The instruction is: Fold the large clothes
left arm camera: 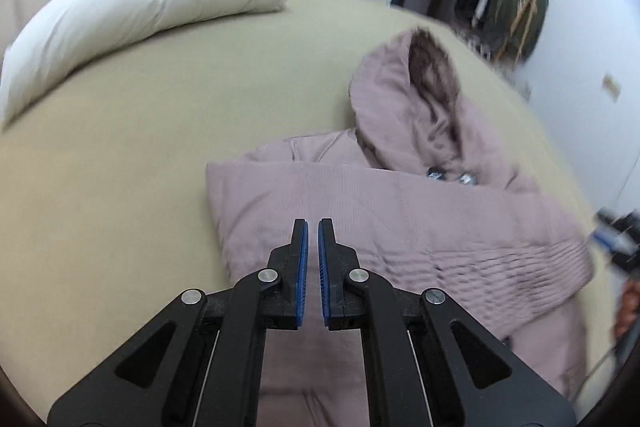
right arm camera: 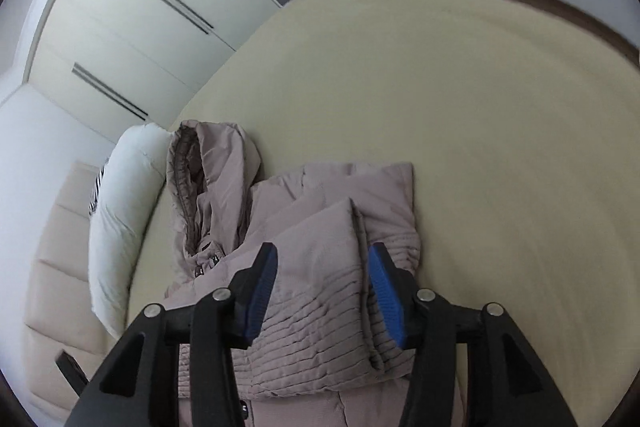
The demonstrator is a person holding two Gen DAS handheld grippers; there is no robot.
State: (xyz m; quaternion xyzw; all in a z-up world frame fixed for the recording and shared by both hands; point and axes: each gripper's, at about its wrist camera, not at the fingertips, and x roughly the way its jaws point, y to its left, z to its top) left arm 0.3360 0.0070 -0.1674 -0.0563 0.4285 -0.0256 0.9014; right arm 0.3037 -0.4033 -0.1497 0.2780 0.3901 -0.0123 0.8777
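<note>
Right wrist view, mauve jacket (right arm camera: 320, 227) on bed (right arm camera: 500, 127), pillow (right arm camera: 120, 207) beside hood

A mauve padded coat (right arm camera: 332, 211) lies on the beige bed (right arm camera: 480, 107), sleeves folded across its body, fur-trimmed hood (left arm camera: 420, 99) spread open above.

No readable text, label, brand, number or sign in either view. Jacket (left arm camera: 400, 211), bed sheet (left arm camera: 120, 167), pillow (left arm camera: 140, 7), wardrobe doors (right arm camera: 132, 27): all plain. Small plate on wall (left arm camera: 611, 85) right of jacket: too blurred to read.
</note>
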